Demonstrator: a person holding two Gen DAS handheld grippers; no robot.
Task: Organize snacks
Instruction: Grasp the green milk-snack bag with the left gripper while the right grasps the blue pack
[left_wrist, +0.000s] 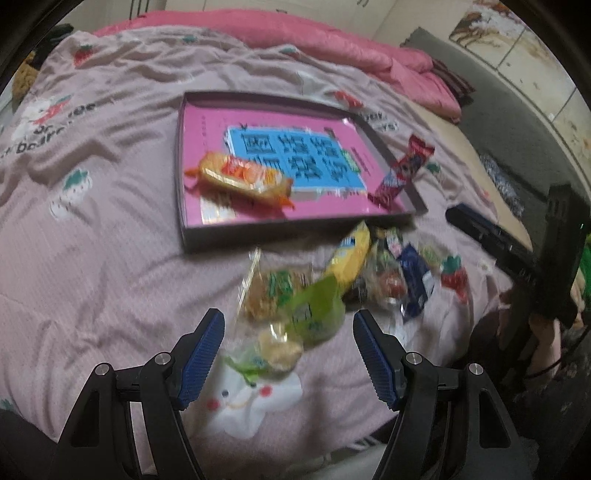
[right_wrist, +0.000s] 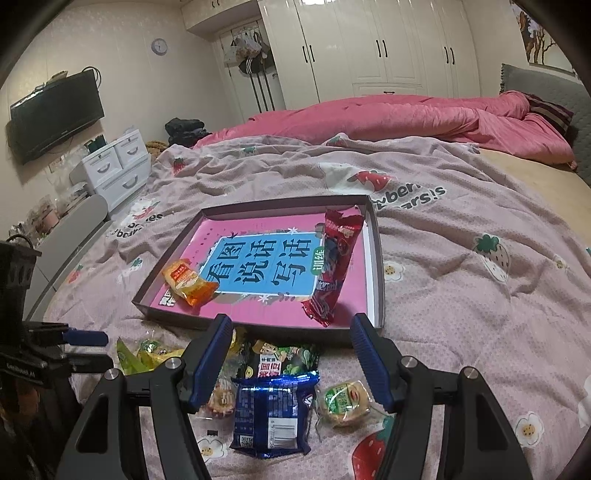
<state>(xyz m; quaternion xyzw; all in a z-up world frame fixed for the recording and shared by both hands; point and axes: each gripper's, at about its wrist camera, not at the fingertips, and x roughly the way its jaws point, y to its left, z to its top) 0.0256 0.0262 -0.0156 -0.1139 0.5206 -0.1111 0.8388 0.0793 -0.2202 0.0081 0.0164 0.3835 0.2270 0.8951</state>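
A shallow dark tray (left_wrist: 221, 246) (right_wrist: 377, 258) with a pink and blue printed bottom lies on the bed. In it are an orange snack pack (left_wrist: 243, 179) (right_wrist: 188, 282) and a red snack bar (left_wrist: 402, 171) (right_wrist: 332, 266). A pile of loose snacks lies in front of the tray: a green pack (left_wrist: 317, 310), a yellow pack (left_wrist: 351, 254), a dark blue pack (left_wrist: 415, 280) (right_wrist: 271, 413), a green and black pack (right_wrist: 282, 360) and a round cake pack (right_wrist: 345, 402). My left gripper (left_wrist: 288, 325) is open over the green pack. My right gripper (right_wrist: 290, 332) is open over the pile.
The bed has a pink strawberry-print cover (right_wrist: 461, 258) and a pink quilt (right_wrist: 406, 114) at the back. A wardrobe (right_wrist: 369, 44), white drawers (right_wrist: 114, 166) and a wall TV (right_wrist: 55, 114) stand beyond. The right gripper's black body (left_wrist: 517, 251) shows at the right of the left wrist view.
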